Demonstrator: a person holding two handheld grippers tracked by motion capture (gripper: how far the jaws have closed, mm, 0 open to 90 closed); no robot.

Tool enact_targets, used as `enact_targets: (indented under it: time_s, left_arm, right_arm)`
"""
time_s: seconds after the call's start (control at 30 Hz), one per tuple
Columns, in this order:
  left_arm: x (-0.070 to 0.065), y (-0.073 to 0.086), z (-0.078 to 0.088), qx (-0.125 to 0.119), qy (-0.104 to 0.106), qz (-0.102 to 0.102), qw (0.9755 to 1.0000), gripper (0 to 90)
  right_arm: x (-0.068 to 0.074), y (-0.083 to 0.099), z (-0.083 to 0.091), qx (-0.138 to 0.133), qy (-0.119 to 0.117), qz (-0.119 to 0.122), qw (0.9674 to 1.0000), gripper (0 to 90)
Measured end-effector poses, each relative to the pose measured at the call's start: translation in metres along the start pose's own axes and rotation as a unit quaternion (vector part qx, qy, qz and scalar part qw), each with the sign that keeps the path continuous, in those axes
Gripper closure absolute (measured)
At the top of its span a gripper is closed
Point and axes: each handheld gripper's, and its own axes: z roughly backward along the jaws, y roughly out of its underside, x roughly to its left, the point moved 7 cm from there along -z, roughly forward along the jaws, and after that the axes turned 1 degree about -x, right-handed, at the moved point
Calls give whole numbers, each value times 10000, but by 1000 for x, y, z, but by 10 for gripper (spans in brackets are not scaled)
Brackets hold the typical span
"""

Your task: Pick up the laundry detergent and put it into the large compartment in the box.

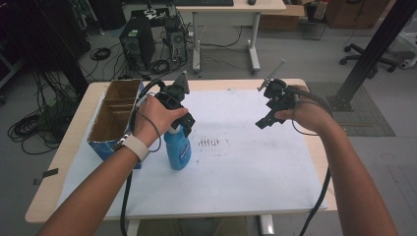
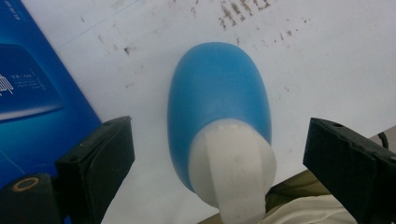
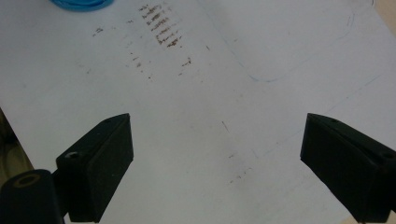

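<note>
A blue bottle (image 1: 177, 150) with a white cap stands upright on the white sheet (image 1: 246, 167), next to the blue box. My left gripper (image 1: 185, 122) hovers right over its top. In the left gripper view the bottle (image 2: 219, 88) is seen from above, its white cap (image 2: 236, 163) between the two jaws, which stand wide apart and touch nothing; the left gripper (image 2: 219, 137) is open. My right gripper (image 1: 267, 119) is held above the right part of the sheet. Nothing sits in the right gripper (image 3: 219, 135), which is open over bare paper, with the bottle's edge (image 3: 81, 3) far off.
An open-topped blue box (image 1: 115, 115) with cardboard dividers stands at the table's left, close beside the bottle; its blue side (image 2: 28, 84) is near my left jaw. Brown smudges (image 1: 209, 142) mark the sheet's middle. Beyond the table are a computer tower (image 1: 137, 42), cables and a desk.
</note>
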Motion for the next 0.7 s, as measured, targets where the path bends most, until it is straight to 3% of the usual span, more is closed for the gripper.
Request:
enact_targets:
  time_s: [0.7]
  left_arm:
    - [-3,0,-16,48,23,42,10000,93]
  right_arm:
    - [0,0,-1,-3,4,1,10000,96]
